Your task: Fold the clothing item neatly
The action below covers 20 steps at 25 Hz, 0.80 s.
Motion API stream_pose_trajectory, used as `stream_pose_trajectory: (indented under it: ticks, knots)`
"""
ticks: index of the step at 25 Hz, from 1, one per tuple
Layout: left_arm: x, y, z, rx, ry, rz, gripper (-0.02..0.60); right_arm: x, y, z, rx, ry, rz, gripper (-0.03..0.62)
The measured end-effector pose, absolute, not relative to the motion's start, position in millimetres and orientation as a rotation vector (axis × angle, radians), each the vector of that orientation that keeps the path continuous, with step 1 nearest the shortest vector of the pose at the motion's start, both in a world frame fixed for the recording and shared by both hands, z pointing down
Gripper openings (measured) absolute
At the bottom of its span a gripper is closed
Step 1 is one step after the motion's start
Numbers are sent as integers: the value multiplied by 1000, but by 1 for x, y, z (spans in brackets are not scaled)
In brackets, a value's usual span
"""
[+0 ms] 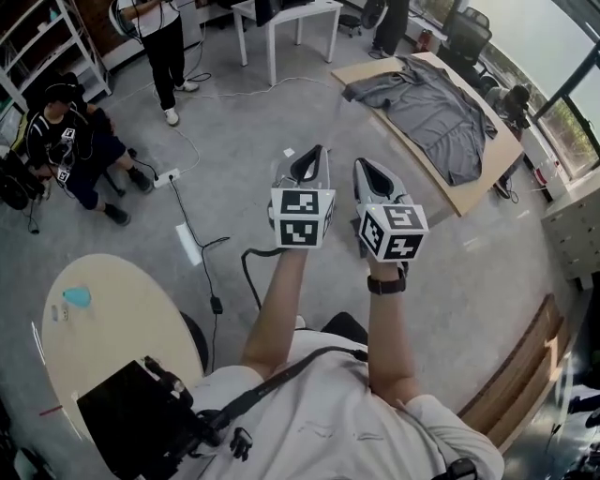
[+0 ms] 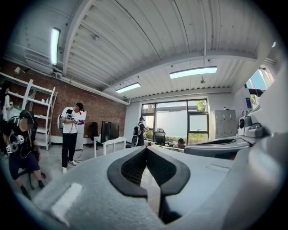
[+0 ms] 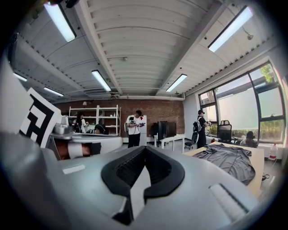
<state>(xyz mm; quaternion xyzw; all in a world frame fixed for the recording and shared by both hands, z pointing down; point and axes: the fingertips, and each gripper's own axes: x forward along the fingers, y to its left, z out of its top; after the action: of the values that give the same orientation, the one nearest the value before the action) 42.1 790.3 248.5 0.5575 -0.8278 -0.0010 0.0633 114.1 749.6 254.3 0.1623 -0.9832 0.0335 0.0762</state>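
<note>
Floor of bare grey concrete stands free ahead of both claws, between the white table at the far side and the tan desk at the upper right, making the widest clear stretch in the head view. Its left side is hemmed in by a seated person near metal shelving and by a standing person. A black cable and a white power strip trail across the concrete below them. A round table sits close at the lower left, wooden boards at the lower right, and a pale cabinet at the right edge. The left claw and the right claw reach forward side by side on outstretched arms, nearly level, each with its jaws together and its black pads meeting at the tip. The grey clothing item lies spread and rumpled along the desk. It sits well apart from both claws — ahead and to their right. In the right gripper view it shows to the right of the closed jaws, with bare floor between.
</note>
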Motion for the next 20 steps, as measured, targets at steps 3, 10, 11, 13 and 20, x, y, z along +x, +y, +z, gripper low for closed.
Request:
stream_pose_trajectory:
  ticks: [3,10,11,13,20]
  knots:
    - [14,798,261,1611,-2520,33,0,92,741,264,529,-2912,104,-3]
    - [-31,768,280,1584,-2507,129,0,26,688,285,511,-2929,170,-3]
    - [-40,759,279,1585,-2510,136,0,21,672,290,521,-2916,200,-3]
    - [-56,732,273,1607,-2504,141,0,13,635,290,568,-2891,238,-3]
    - [-85,596,227,1780,-2477,109,0,-8,509,219,819,-2960,133,-4]
